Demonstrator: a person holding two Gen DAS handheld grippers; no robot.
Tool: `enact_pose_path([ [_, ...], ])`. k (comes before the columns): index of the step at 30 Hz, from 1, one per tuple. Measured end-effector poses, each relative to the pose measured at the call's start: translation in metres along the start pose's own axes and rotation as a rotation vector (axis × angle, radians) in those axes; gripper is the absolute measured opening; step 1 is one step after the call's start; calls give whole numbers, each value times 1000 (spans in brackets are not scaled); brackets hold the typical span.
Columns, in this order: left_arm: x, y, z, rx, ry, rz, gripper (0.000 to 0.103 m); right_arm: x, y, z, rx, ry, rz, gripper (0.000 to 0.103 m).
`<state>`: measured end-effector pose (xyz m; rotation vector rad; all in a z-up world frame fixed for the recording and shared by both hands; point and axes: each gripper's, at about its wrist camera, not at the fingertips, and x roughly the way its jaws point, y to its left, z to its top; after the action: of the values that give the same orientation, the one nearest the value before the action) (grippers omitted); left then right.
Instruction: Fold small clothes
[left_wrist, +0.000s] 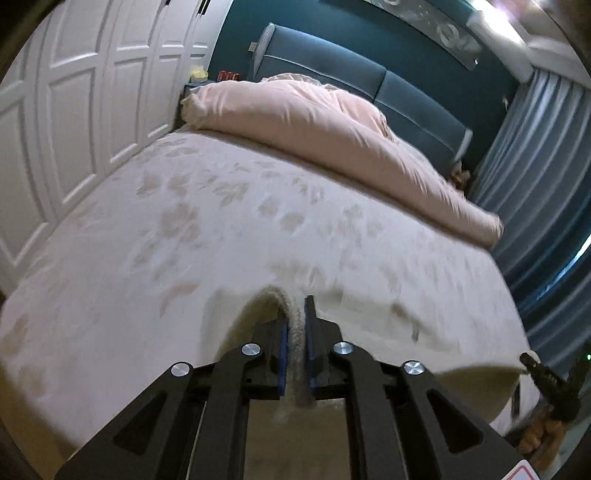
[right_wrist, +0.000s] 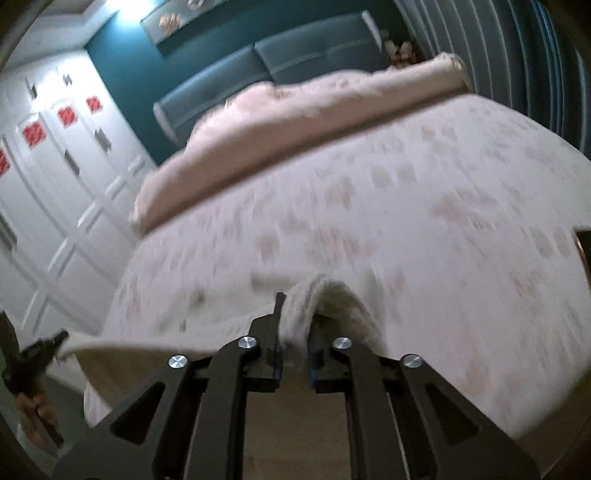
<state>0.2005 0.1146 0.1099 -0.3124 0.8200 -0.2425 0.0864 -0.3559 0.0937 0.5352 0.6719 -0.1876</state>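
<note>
While cream knitted garment (left_wrist: 295, 343) hung stretched between both tongs above bed's pale floral-print sheet (left_wrist: 192, 229), left tongs (left_wrist: 295, 314) clenched on one ribbed edge, right tongs (right_wrist: 295, 314) clenched on other. Garment's long axis ran tongs to tongs, across bed; both hands equally near. Lower part of garment cut off below frame; shape, sleeves unclear. Right view blurred.

A home bedroom: a made bed (left_wrist: 221, 229) with a padded headboard (left_wrist: 369, 70), white panelled wardrobe doors (left_wrist: 74, 110) and pleated curtains (left_wrist: 535, 166).
</note>
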Motion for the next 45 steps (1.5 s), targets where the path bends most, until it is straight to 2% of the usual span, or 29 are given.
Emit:
enact_pose_path([
  [2,29,0,19,-66,-19,80,18,14,3,18,55,-46,-50,14],
  [3,32,0,23,-83,-34,99,20,11,3,22,99,-97,-61,25],
  [4,27,5,24,-109,-75,135,27,1,0,21,132,-150,-62,47],
  [5,19,11,25,-131,-103,151,45,-11,-4,18,162,-200,-58,59],
  [6,10,19,24,-144,-121,150,56,-26,-10,9,194,-250,-55,73],
  [7,0,27,19,-160,-147,157,72,-38,-17,0,195,-259,-50,73],
  [8,-10,35,11,-161,-155,169,73,-45,-24,-9,186,-243,-45,73],
  [9,-15,41,4,-155,-147,172,73,-46,-30,-20,174,-209,-46,73],
  [12,-17,71,-44,-182,-43,174,73,-40,-57,-72,145,-37,-100,73],
  [14,-11,93,-85,-263,51,169,73,-30,-75,-113,176,84,-125,73],
  [17,7,108,-127,-337,138,178,73,-16,-93,-154,267,200,-118,73],
  [21,28,99,-134,-339,159,139,73,15,-94,-163,352,289,-39,73],
  [24,53,93,-132,-348,210,128,72,33,-89,-155,382,283,-6,77],
  [25,59,92,-130,-345,219,102,64,39,-87,-151,397,278,19,77],
  [26,62,90,-130,-338,233,109,48,42,-85,-149,405,280,26,77],
  [27,65,91,-127,-337,252,123,36,47,-83,-148,412,281,8,70],
  [28,65,92,-127,-342,261,107,23,51,-83,-143,424,282,8,49],
  [30,57,95,-123,-350,251,77,16,54,-84,-136,445,287,31,12],
  [32,40,93,-118,-304,242,70,11,40,-85,-131,460,276,69,10],
  [36,8,92,-125,-247,264,43,9,0,-75,-131,360,288,65,8],
  [40,-23,104,-171,-216,347,77,9,-33,-84,-171,283,397,-18,8],
  [42,-27,109,-191,-221,380,98,9,-39,-90,-195,262,450,-52,8],
  [45,-30,114,-214,-261,387,103,11,-45,-95,-214,223,489,-111,12],
])
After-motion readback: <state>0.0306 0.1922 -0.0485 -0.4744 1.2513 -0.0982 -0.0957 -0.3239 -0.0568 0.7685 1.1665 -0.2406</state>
